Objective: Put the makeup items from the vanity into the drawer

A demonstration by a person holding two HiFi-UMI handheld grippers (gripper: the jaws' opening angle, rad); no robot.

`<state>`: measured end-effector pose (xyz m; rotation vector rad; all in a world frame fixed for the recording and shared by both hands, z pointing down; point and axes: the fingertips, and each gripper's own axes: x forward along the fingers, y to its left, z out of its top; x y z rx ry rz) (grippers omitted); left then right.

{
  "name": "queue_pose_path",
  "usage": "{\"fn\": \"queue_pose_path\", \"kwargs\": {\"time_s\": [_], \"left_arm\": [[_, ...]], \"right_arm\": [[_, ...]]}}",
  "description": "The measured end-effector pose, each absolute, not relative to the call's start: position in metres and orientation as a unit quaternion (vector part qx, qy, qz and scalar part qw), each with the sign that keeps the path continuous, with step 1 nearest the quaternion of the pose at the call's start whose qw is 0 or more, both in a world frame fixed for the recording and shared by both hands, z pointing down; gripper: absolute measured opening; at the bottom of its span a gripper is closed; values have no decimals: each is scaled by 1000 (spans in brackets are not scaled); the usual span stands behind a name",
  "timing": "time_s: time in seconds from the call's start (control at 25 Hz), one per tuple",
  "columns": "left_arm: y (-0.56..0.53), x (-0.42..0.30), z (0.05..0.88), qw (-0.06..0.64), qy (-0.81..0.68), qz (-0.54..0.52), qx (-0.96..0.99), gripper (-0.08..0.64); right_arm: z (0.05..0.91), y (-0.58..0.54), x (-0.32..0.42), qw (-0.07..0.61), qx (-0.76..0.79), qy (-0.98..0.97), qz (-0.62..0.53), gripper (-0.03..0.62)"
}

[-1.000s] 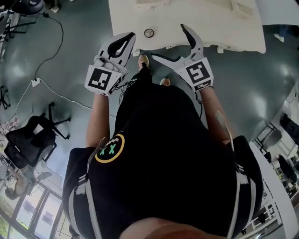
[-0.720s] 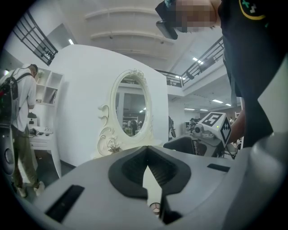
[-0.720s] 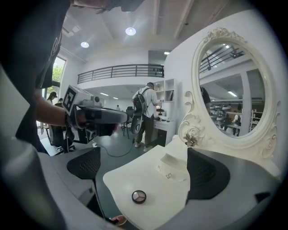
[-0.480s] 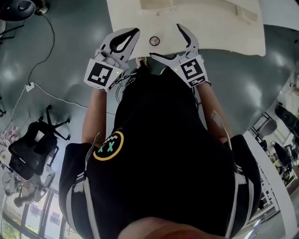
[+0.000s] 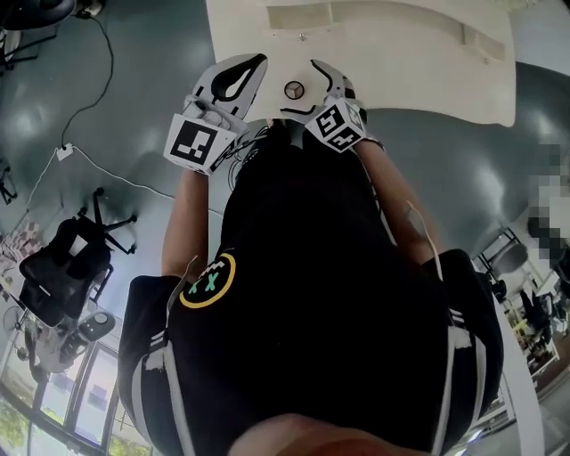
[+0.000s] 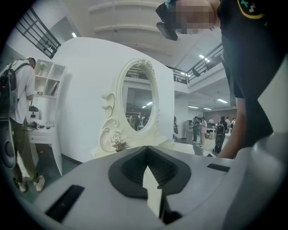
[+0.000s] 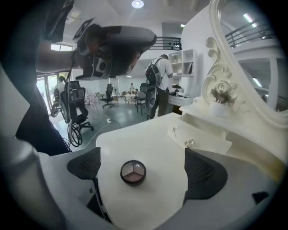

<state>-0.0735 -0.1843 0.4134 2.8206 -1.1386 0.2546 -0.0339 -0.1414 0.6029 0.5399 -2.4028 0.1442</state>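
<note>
A round dark eyeshadow compact [image 7: 133, 172] lies on the white vanity top [image 7: 153, 139], near its front edge. My right gripper [image 7: 144, 170] is open, with its dark pads [image 7: 204, 173] on either side of the compact and not touching it. In the head view the compact [image 5: 294, 89] sits just off the right gripper [image 5: 307, 89]. My left gripper [image 5: 233, 76] hovers at the vanity's front left. Its jaws are shut and empty, and it [image 6: 146, 149] points toward the oval mirror [image 6: 137, 105]. Small drawers with ring handles [image 7: 189, 143] sit below the mirror, closed.
The vanity's raised drawer shelf [image 5: 356, 18] runs along the back of the top. An office chair [image 5: 67, 263] and a floor cable [image 5: 98, 174] lie to the left. A person with a backpack [image 7: 157, 83] stands by white shelves beyond.
The right gripper has swung left and turned so that its open jaws now flank the compact. The left gripper has barely moved. The vanity has come closer in the head view.
</note>
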Motion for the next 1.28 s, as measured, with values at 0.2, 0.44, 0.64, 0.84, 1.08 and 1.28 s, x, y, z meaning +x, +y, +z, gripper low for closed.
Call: {"fn": "queue_pose_path", "kwargs": {"time_s": [0.2, 0.44, 0.64, 0.84, 1.08, 1.28], "left_arm": [[-199, -66, 411, 38, -374, 74, 924, 20], [-206, -65, 409, 28, -369, 65, 927, 20], [-207, -68, 409, 30, -371, 73, 925, 20], [-208, -64, 407, 26, -370, 66, 926, 20], [-208, -66, 403, 21, -371, 63, 926, 20], [-210, -66, 400, 16, -370, 58, 927, 20]], "right_arm": [[646, -140, -38, 375, 174, -908, 64, 560], [662, -139, -41, 386, 159, -905, 76, 445], [657, -131, -43, 384, 134, -912, 52, 259], [657, -133, -39, 385, 132, -912, 55, 258], [616, -162, -36, 351, 170, -920, 46, 256], [561, -220, -31, 325, 206, -923, 13, 256]]}}
